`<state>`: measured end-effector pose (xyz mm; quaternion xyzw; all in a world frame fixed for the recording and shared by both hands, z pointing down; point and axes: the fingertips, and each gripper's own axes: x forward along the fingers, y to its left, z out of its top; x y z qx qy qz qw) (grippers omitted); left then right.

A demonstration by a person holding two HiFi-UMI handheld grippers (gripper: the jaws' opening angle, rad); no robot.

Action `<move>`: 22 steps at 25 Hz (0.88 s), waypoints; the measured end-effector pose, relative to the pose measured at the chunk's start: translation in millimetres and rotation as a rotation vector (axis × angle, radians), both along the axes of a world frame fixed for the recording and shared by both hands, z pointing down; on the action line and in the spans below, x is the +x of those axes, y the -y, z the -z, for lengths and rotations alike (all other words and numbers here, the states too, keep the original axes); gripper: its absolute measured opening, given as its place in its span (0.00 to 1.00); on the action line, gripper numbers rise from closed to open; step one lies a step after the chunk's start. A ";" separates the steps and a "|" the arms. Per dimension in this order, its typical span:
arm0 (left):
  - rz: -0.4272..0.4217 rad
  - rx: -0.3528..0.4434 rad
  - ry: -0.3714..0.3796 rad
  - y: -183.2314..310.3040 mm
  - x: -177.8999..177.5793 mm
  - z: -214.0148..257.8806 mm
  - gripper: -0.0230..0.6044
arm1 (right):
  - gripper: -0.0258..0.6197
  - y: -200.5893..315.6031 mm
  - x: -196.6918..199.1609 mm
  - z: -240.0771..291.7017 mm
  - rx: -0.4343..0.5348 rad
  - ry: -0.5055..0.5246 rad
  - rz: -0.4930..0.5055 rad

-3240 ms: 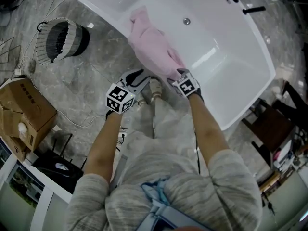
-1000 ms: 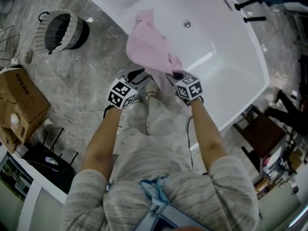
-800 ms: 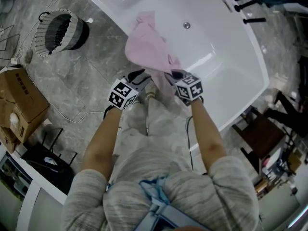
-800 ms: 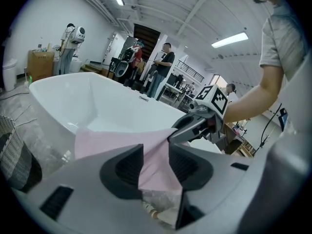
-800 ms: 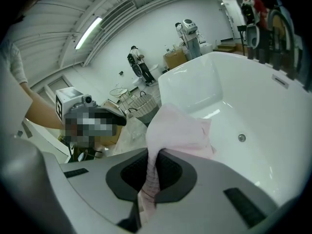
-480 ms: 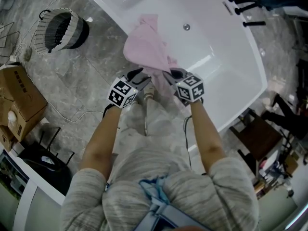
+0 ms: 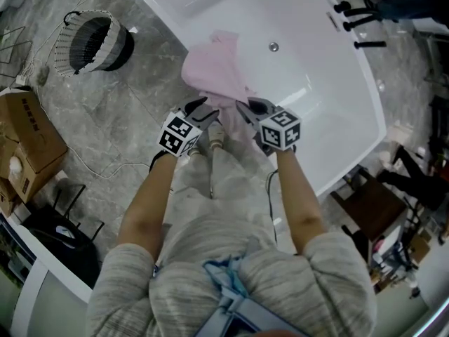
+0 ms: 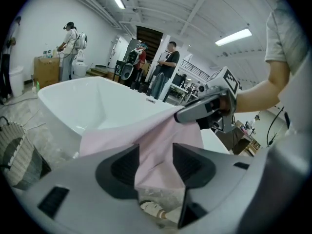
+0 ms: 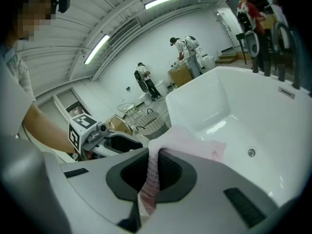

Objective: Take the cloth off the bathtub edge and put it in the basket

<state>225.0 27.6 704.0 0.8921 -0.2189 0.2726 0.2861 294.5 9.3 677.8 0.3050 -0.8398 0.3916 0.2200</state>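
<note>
A pink cloth (image 7: 214, 72) lies bunched over the near rim of the white bathtub (image 7: 316, 118). My right gripper (image 7: 249, 109) is shut on the cloth's near end, and a fold is pinched between its pads (image 9: 148, 172). My left gripper (image 7: 202, 109) is just beside it. Its jaws have just been opening, and the cloth (image 8: 146, 130) hangs loosely in the gap between them (image 8: 156, 152). In the left gripper view the right gripper (image 8: 195, 112) holds the cloth up. The wicker basket (image 7: 95, 44) stands on the floor at the far left, away from both grippers.
A cardboard box (image 7: 28, 139) sits at the left edge and a cable (image 7: 91, 170) runs across the stone floor. Black taps (image 7: 354, 9) stand at the tub's far end, above the drain (image 7: 273, 46). Dark furniture (image 7: 372, 202) is at the right. My shoe (image 7: 216, 135) is under the grippers.
The right gripper has risen with the cloth's near end, so the cloth is more bunched and lifted from the rim. The left gripper has stayed in about the same spot.
</note>
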 end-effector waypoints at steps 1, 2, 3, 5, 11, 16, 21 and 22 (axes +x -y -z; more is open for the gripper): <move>0.001 0.006 0.010 0.5 -1.3 0.1 0.35 | 0.06 1.1 -1.5 3.6 0.003 0.007 -0.001; 0.002 0.008 0.014 0.8 -1.5 0.2 0.35 | 0.06 2.2 -2.9 7.4 0.005 0.015 -0.002; 0.003 0.007 0.014 1.0 -0.8 0.0 0.36 | 0.06 3.4 -4.1 11.6 0.009 0.024 -0.003; -0.008 0.012 0.023 0.3 1.7 -1.1 0.48 | 0.06 5.5 -6.9 20.7 0.019 0.044 -0.003; -0.026 0.106 0.125 9.1 -0.1 -8.2 0.69 | 0.06 8.7 -16.5 49.3 0.063 0.101 0.042; -0.027 0.160 0.168 23.2 -1.4 -4.2 0.95 | 0.06 6.9 -25.5 72.2 0.086 0.148 0.113; -0.147 0.231 0.203 26.4 12.6 -0.5 0.95 | 0.05 2.1 -43.3 96.0 0.091 0.258 0.211; -0.154 0.245 0.209 28.2 14.4 -0.1 0.95 | 0.05 2.0 -47.6 103.2 0.095 0.295 0.226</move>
